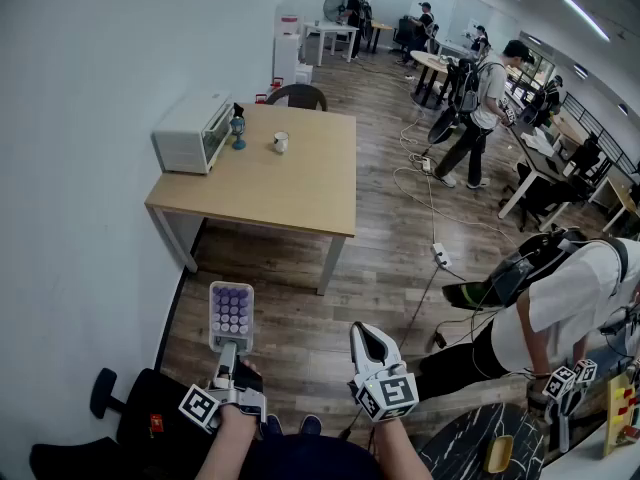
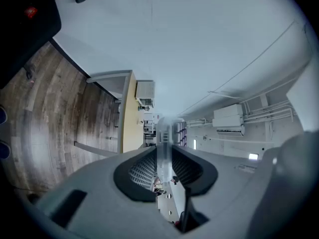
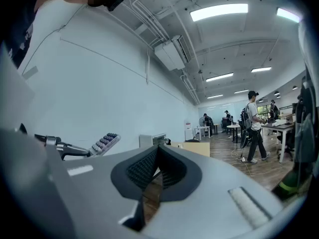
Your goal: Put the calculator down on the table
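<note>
The calculator [image 1: 231,314], white with purple keys, is held out in front of me over the wooden floor, with my left gripper [image 1: 229,354] shut on its near end. In the left gripper view the calculator [image 2: 163,144] shows edge-on, clamped between the two dark pads. The light wooden table [image 1: 262,181] stands ahead of it against the wall. My right gripper [image 1: 366,336] hovers beside it to the right, shut and with nothing in it. In the right gripper view the jaws [image 3: 156,154] meet, and the calculator [image 3: 105,142] shows at the left.
On the table's far left stand a white toaster oven [image 1: 193,131], a small blue lantern [image 1: 238,128] and a white cup [image 1: 281,142]. A chair [image 1: 297,95] is behind the table. A black office chair [image 1: 118,414] is at my lower left. A bent-over person [image 1: 560,303] and floor cables [image 1: 432,218] are at the right.
</note>
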{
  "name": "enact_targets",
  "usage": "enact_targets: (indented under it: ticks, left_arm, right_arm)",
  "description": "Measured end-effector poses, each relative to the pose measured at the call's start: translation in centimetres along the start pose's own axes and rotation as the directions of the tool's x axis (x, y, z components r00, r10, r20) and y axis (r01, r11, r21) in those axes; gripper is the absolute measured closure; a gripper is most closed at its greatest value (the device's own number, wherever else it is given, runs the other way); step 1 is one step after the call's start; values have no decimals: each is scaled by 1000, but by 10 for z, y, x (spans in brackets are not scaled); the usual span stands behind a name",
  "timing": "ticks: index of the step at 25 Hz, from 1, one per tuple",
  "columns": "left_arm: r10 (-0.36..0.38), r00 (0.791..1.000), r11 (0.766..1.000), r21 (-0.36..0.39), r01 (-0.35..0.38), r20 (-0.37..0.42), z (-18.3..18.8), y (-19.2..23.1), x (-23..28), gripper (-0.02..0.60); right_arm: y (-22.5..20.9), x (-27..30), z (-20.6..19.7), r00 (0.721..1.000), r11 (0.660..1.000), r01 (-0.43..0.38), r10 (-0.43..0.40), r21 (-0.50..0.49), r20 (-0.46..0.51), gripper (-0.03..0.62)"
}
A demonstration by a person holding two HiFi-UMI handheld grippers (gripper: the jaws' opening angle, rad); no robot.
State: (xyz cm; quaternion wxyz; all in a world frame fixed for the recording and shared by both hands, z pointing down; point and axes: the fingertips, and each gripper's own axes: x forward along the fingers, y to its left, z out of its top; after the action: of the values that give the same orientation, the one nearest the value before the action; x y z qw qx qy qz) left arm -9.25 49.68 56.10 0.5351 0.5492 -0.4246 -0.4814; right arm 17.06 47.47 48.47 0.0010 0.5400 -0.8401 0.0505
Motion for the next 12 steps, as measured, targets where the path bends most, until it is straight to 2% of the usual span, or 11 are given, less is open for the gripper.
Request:
enact_targets:
  ticks: [6,12]
  left_arm:
    - [-3,1000,1000,-1,3,-8,-7,3,3,494]
    - [2,1000,1000,9,-1,-9,-10,4,6,494]
  right_arm:
    - [4,0,9,998,997,-21,25,-69,54,585]
    - [3,3,6,998,998,-44,46,-41,42,583]
